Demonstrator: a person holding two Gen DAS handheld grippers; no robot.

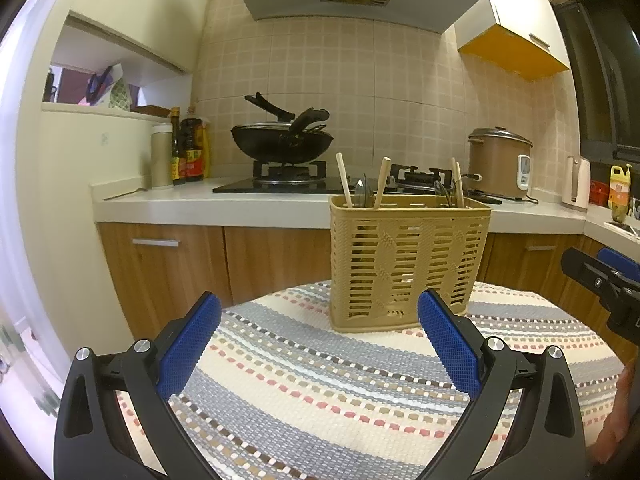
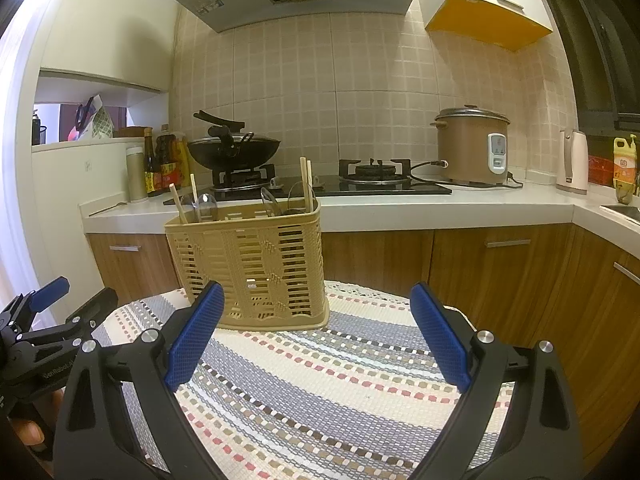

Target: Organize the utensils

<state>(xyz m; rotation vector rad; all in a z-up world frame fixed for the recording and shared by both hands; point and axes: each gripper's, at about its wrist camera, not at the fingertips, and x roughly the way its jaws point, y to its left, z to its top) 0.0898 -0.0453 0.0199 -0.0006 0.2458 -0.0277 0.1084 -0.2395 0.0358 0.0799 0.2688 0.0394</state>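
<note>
A tan plastic lattice utensil basket (image 1: 408, 264) stands upright on the far part of a small bench covered with a striped woven cloth (image 1: 320, 380), in front of the kitchen cabinets. It holds pale wooden chopsticks (image 1: 382, 182) leaning at angles, a pair on the right end (image 2: 307, 184), and clear plastic spoons (image 2: 206, 204) whose bowls show above the rim. No loose utensils show on the cloth.

The left claw (image 1: 318, 334) hangs above the cloth with its blue pads wide apart and nothing between them; the basket lies just beyond its right pad. The right claw (image 2: 316, 328) is likewise spread and empty, the basket just beyond its left pad.

The basket looks light and stiff but slightly springy, and being tall and narrow it would probably tip if pushed near the top; a grip across a short end wall or the rim seems safest. The chopsticks are light, rigid and thin, so they could roll or swivel in the pads; pinching them mid-shaft above the rim should hold them. The spoons look smooth, slippery and possibly brittle, so a gentle squeeze on the handle suits them better than on the bowl.
</note>
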